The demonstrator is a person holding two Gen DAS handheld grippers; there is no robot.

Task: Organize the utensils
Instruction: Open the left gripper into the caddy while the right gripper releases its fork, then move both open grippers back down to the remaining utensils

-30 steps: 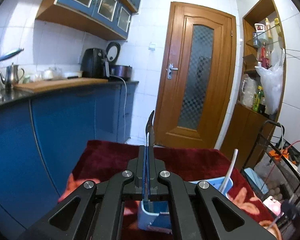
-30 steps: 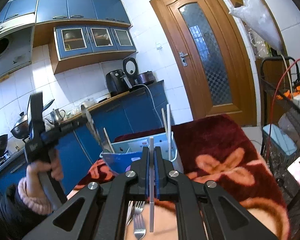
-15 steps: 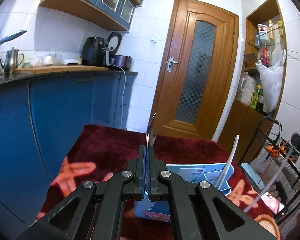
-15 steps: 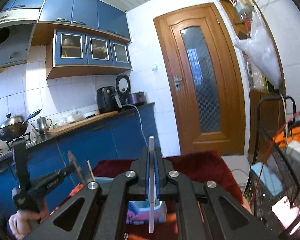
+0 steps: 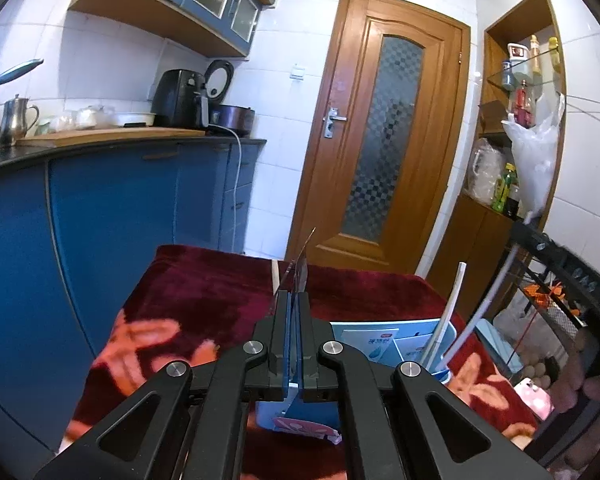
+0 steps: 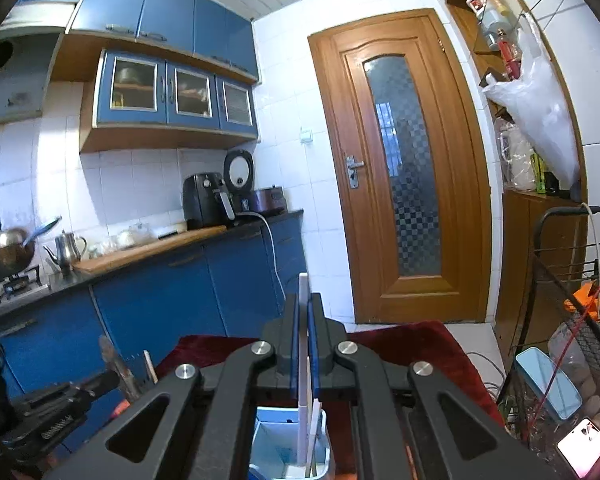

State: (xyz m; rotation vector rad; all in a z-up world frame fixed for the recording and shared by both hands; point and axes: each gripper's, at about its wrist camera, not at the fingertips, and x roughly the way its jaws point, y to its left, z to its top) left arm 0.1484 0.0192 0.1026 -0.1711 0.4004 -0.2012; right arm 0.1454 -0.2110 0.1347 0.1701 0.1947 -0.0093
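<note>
Left gripper (image 5: 296, 300) clamped on knife (image 5: 300, 270), right gripper (image 6: 304, 312) clamped on white stick (image 6: 303, 344), both poised over blue bin (image 6: 288, 448) on red cloth (image 5: 204, 292); risked thin items slipping or missing the bin, or blade snagging sticks inside.

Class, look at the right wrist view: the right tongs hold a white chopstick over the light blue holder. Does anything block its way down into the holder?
Nothing visible blocks it. The right tongs are shut on the white chopstick, whose lower end already hangs at the open top of the light blue holder, beside another white chopstick standing inside.
</note>
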